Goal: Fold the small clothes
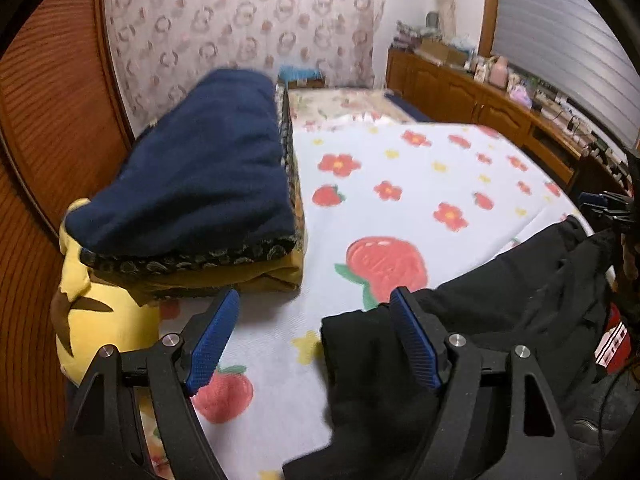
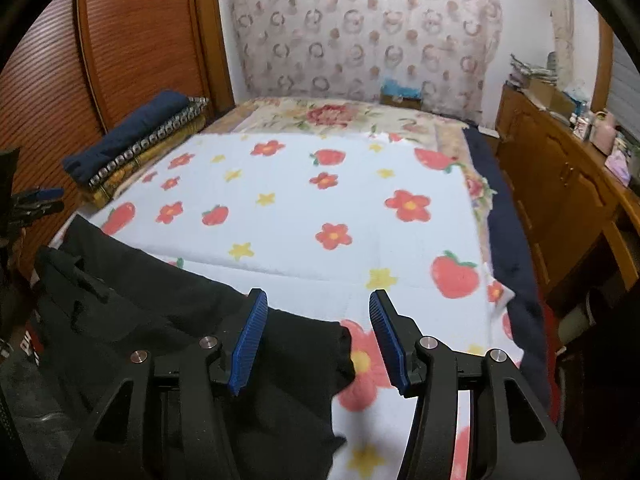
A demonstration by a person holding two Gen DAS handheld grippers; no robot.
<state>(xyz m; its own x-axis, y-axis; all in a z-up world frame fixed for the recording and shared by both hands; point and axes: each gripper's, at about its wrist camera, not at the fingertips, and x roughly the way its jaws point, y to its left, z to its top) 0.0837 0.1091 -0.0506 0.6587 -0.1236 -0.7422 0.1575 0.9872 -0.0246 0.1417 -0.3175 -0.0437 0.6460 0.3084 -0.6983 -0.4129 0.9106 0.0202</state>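
At the near edge of the bed, the black garment (image 1: 500, 320) lies spread across the strawberry-and-flower blanket (image 1: 400, 184), its far edge running straight between your two grippers. Your left gripper (image 1: 316, 336) hangs over the garment's left corner, jaws spread wide, nothing between them; one blue pad (image 1: 416, 344) sits over the black cloth, the other over bare blanket. Your right gripper (image 2: 318, 338) is spread just as wide above the garment's right corner (image 2: 312, 344), gripping nothing either. Further out, on your left, a stack of folded clothes (image 1: 192, 184) sits by the wooden wardrobe (image 1: 48, 120), navy piece on top, with a yellow plush (image 1: 96, 320) beside it. On your right, a wooden cabinet (image 2: 560, 184) runs along the wall.
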